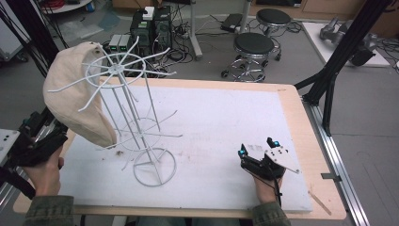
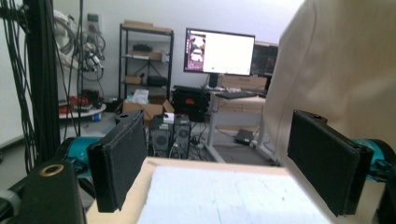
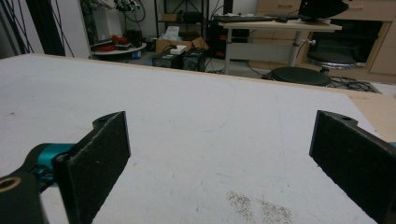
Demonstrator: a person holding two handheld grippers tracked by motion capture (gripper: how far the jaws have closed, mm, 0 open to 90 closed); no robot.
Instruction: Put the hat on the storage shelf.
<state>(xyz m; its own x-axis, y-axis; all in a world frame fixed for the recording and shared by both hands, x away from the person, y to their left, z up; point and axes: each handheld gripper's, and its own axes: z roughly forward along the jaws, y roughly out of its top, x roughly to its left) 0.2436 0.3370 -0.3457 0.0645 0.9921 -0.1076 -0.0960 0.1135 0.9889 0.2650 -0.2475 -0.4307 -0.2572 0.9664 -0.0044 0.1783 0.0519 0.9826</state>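
A cream cloth cap [image 1: 77, 94] hangs on the left arm of a white wire rack [image 1: 141, 127], which stands on the white board [image 1: 221, 117]. At the table's left edge a hand holds my left gripper [image 1: 44, 134], just left of and below the cap. In the left gripper view that gripper [image 2: 224, 163] is open with nothing between its jaws, and the cap [image 2: 336, 60] looms at the upper right, behind the right jaw. My right gripper [image 1: 257, 147] rests near the board's front right; its own view shows this gripper [image 3: 224, 158] open over bare board [image 3: 196, 116].
The rack's ring base [image 1: 154, 167] sits on the board's front left. A thin wooden stick [image 1: 320, 202] lies at the table's front right corner. Black frame posts [image 1: 339, 61] rise at the right. Two stools [image 1: 254, 47] and computer boxes [image 1: 150, 28] stand beyond the far edge.
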